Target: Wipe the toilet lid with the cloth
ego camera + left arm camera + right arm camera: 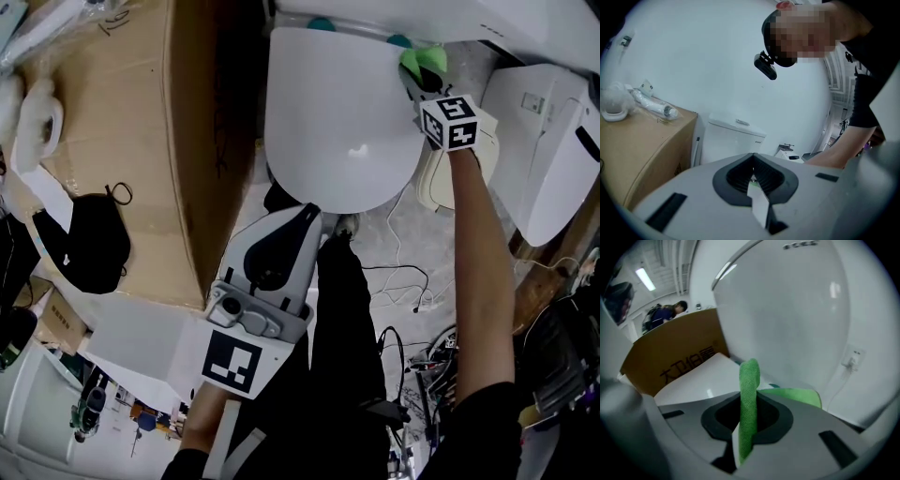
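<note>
A cardboard box (pixel 112 122) hems the toilet lid (pixel 337 112) leftward.

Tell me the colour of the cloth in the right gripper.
Bright green cloth; clearest in right gripper view.

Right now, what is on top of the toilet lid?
A green cloth lies at the toilet lid's far right edge, pinched by the right hand-held gripper. The surface beneath it is covered.
</note>
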`<state>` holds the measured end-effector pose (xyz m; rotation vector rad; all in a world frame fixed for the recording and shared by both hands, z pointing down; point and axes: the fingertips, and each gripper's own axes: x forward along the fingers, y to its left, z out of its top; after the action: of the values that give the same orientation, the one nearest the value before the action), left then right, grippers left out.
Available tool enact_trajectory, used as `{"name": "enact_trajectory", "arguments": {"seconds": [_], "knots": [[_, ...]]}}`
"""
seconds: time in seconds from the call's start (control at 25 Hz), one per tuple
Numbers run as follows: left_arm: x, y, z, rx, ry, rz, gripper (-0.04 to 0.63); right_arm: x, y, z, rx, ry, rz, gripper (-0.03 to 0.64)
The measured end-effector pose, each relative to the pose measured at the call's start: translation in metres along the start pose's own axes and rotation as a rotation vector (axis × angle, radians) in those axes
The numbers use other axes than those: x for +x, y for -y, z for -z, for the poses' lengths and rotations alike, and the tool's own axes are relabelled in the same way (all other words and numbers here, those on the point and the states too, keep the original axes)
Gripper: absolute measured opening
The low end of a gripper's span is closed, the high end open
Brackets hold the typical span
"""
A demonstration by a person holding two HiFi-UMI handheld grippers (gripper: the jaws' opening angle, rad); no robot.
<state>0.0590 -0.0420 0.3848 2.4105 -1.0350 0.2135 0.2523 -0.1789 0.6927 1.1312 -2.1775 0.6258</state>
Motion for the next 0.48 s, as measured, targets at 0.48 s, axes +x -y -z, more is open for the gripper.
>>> {"name": "enact_trajectory", "arguments": {"seconds": [0.48], "knots": [[-0.024,0.018,-0.001,0.003,0.041,-0.028,0.008,-0.040,-0.108,0.078,-0.267,-0.134,-0.328,0.054]]}}
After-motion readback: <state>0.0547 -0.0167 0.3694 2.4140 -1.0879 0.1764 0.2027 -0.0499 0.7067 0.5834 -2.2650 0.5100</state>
